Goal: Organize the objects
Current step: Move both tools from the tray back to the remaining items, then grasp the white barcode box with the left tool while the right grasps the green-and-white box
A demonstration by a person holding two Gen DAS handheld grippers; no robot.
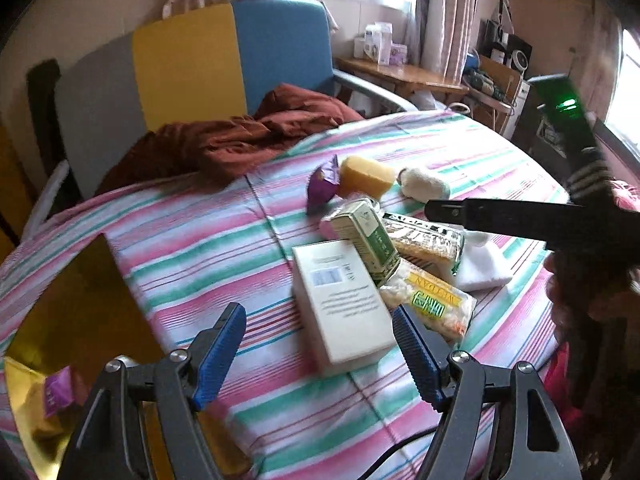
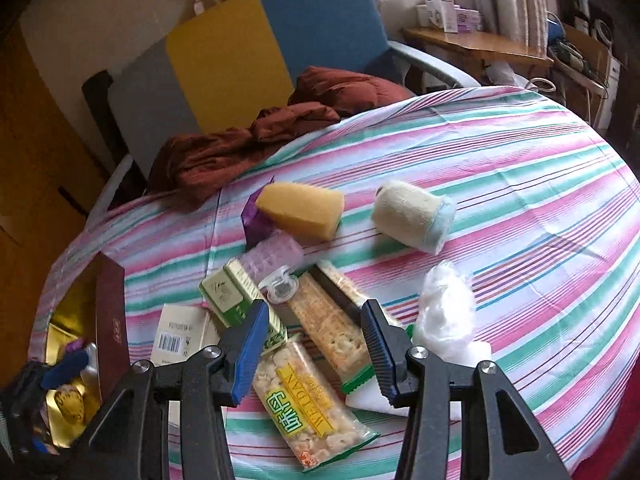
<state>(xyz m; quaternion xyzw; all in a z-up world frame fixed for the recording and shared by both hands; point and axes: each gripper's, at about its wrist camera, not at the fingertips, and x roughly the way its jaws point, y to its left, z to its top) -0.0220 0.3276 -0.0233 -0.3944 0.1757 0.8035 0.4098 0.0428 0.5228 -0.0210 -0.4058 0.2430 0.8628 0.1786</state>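
A pile lies on the striped tablecloth [image 2: 520, 168]: a white box [image 1: 340, 300], a green box [image 2: 236, 300], a yellow-labelled snack packet [image 2: 308, 400] and a cracker packet [image 2: 332, 328]. Farther back are a yellow sponge [image 2: 304, 210], a purple packet [image 1: 322, 184], a cream roll [image 2: 412, 212] and a white plastic bag [image 2: 448, 312]. My left gripper [image 1: 318, 312] hangs open just short of the white box, holding nothing. My right gripper [image 2: 316, 312] stands open above the cracker packet, with nothing pinched. A maroon box with gold lining [image 2: 112, 320] sits at the left and holds small wrapped items.
A rust-brown cloth [image 1: 240, 140] is bunched at the table's far edge. Behind it stand blue, yellow and grey chair backs [image 1: 280, 48]. A wooden desk [image 2: 480, 44] with boxes is at the back right. A pink roller [image 2: 276, 258] lies in the pile.
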